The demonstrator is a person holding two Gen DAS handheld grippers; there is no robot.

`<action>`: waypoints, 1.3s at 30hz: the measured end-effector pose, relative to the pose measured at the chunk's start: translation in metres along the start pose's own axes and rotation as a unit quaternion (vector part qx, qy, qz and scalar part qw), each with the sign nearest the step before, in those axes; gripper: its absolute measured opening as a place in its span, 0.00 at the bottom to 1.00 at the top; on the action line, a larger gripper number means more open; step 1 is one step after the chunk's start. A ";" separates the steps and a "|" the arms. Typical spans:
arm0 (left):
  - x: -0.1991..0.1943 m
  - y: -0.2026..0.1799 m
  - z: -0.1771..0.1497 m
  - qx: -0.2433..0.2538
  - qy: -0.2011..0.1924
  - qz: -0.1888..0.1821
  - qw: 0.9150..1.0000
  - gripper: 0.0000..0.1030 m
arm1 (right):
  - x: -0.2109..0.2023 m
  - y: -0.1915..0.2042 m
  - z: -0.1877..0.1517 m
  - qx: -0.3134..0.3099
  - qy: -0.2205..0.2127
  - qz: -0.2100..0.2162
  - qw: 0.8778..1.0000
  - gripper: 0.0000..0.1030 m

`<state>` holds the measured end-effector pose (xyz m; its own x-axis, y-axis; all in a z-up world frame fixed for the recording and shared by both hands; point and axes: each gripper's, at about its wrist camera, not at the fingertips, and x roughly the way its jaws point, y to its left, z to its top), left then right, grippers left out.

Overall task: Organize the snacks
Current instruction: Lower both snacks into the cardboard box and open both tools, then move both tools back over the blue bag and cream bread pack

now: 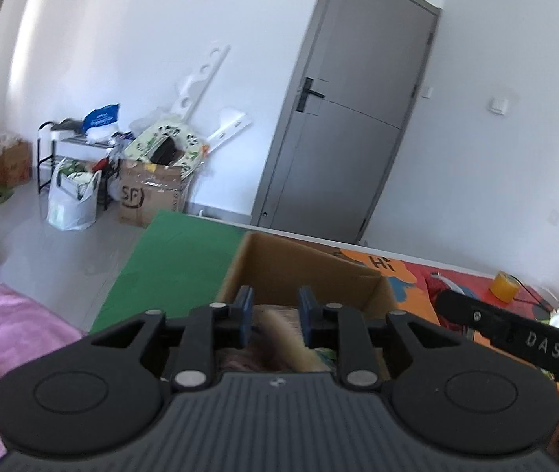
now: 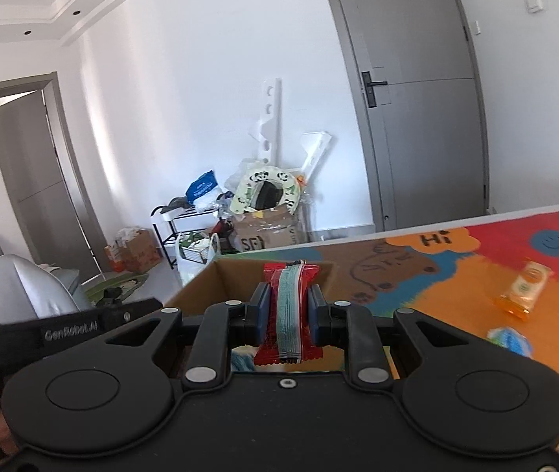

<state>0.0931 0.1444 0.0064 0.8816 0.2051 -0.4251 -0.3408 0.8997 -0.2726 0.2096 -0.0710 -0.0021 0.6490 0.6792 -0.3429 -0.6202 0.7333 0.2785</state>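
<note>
An open cardboard box stands on the table, also in the right wrist view. My right gripper is shut on a red snack packet with a pale green stripe and holds it over the box's near edge. My left gripper is over the box with its blue pads apart; a blurred beige and dark thing lies between or below them. Blurred packets lie inside the box. An orange snack packet and a blue-white packet lie on the mat to the right.
The table carries a colourful mat and a green sheet. A yellow tape roll and cables sit at the far right. A pink cloth lies on the left. Boxes and bags stand by the wall, beside a grey door.
</note>
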 end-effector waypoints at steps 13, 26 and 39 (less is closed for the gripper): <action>-0.013 0.025 0.003 -0.043 -0.014 0.019 0.999 0.75 | 0.013 0.012 0.003 0.025 0.004 0.001 1.000 0.47; -0.014 -0.001 -0.003 -0.058 -0.026 -0.002 0.998 0.87 | -0.030 -0.027 -0.013 0.058 -0.022 -0.056 0.996 1.00; -0.021 -0.066 -0.015 0.000 -0.042 -0.025 0.999 0.89 | -0.081 -0.088 -0.026 0.110 -0.069 -0.122 0.984 1.00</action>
<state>0.0925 0.0749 0.0204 0.9221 0.1914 -0.3363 -0.2952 0.9099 -0.2916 0.2005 -0.1916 -0.0222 0.8297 0.4691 -0.3024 -0.3382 0.8536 0.3961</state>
